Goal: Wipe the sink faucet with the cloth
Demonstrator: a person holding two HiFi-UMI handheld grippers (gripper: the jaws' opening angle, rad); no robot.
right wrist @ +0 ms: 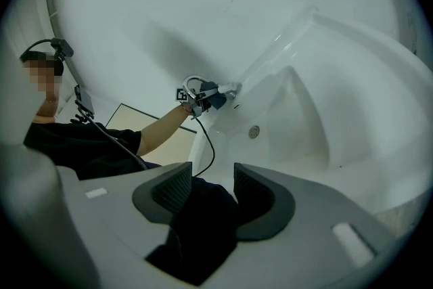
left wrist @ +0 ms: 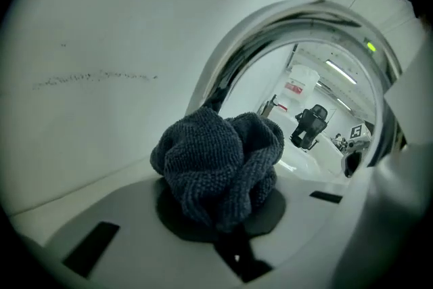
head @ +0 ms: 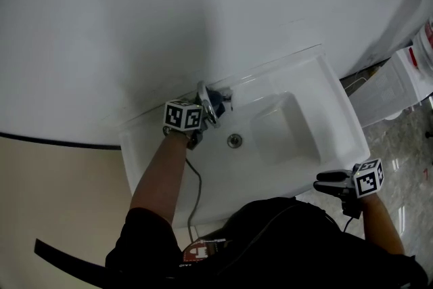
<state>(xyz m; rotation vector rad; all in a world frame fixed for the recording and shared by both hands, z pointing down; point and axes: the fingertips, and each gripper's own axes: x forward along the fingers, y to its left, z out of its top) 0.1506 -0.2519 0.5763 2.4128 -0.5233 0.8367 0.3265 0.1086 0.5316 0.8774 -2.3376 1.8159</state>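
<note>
A dark grey-blue cloth (left wrist: pixel 216 162) is bunched up in my left gripper (left wrist: pixel 222 210), whose jaws are shut on it. The curved chrome faucet (left wrist: pixel 298 20) arches right behind and over the cloth. In the head view the left gripper (head: pixel 201 120) sits at the faucet (head: pixel 208 102) on the back rim of the white sink (head: pixel 338 125), with the cloth (head: pixel 221 102) against the faucet's base. My right gripper (head: pixel 333 181) hangs off the sink's front right corner, away from the faucet. Its jaws (right wrist: pixel 208 187) stand open with nothing between them.
The drain (head: pixel 234 140) lies in the basin just in front of the faucet. A cable (head: pixel 196 189) trails from the left gripper over the sink's front rim. White containers (head: pixel 416 64) stand on the floor at the right. A white wall backs the sink.
</note>
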